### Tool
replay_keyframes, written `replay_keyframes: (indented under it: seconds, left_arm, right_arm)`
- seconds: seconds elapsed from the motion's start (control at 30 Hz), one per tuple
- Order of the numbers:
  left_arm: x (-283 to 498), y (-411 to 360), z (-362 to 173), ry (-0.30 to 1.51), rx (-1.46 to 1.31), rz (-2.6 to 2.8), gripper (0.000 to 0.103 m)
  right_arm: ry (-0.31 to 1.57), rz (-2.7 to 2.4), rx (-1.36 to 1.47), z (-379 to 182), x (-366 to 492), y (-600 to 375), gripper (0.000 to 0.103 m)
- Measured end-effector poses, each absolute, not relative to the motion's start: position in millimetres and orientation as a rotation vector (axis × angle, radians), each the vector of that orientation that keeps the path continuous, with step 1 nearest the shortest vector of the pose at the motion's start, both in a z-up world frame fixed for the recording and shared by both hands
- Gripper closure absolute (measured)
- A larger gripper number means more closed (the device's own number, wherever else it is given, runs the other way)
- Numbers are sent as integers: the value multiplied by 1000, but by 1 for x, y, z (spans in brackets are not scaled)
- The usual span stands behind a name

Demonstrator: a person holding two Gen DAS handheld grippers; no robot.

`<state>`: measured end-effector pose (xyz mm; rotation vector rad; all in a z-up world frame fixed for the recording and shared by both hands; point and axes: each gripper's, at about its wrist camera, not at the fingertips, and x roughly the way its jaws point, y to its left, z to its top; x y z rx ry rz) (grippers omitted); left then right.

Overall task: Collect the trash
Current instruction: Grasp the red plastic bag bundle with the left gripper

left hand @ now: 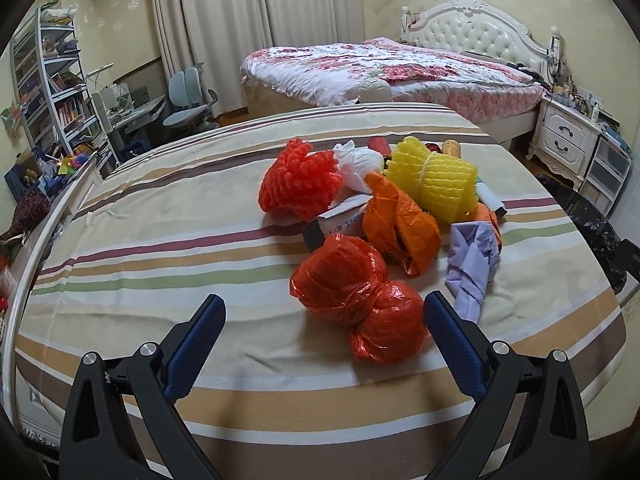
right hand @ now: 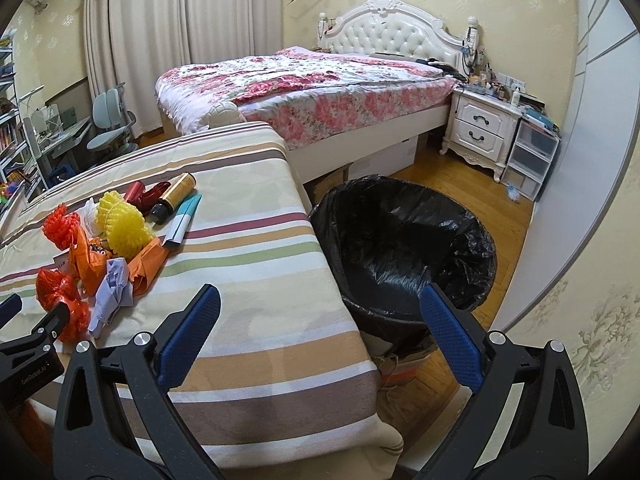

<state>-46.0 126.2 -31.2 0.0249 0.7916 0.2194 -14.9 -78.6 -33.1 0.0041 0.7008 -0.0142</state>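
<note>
The left gripper (left hand: pixel 324 312) hangs low over the striped cloth (left hand: pixel 160 264), its blue fingers (left hand: pixel 200 344) spread wide and holding nothing. The red bag (left hand: pixel 356 300) lies on the cloth just ahead of it at about one o'clock, its near knot close to the right finger but apart from it. Beyond the red bag, toward twelve, sits the orange wad (left hand: pixel 400 224), with the lilac paper (left hand: pixel 472 264) at two o'clock. Farther still lie the yellow foam net (left hand: pixel 436 180) and the red foam net (left hand: pixel 296 184).

The right gripper (right hand: pixel 320 300) is also released, empty, poised at the cloth's right edge. The black-lined bin (right hand: pixel 404 240) stands on the floor just past it at one o'clock. The trash heap lies at ten o'clock, well apart from it. The flowered bed (right hand: pixel 304 92) is far behind.
</note>
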Motion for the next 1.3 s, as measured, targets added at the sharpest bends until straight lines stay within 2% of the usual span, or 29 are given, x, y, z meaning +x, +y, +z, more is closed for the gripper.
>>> replay_keyframes:
  seconds: [0.33,0.63,0.67,0.7,0.73,0.77,0.87,1.3]
  left_arm:
    - [-42,126,-26,784,0,194,6]
    - [-35,140,-38,848,-41,211,7]
    - [-37,141,-38,846,-36,210,8]
    - [-37,141,-38,843,-31,208,15]
    - [-39,141,-37,840,-33,184,24]
    - [-38,141,-38,848,-45,156,38]
    - [-38,143,-41,865,-76,120,46]
    - [-59,164,-26,801,-55,155,49]
  right_arm:
    - [716,0,-7,-39,-14,-70,5]
    - [724,15,-12,-43,-14,-66,5]
    - [726,18,-13,-43,-14,-66,5]
    - [727,22,-15,-43,-14,-64,5]
    - [727,25,-18,-43,-14,-63,5]
    - [727,28,-22,-43,-14,-61,5]
    - [729,41,-32,-43,-15,-56,5]
    - [734,117,-85,-38,-20,-18,5]
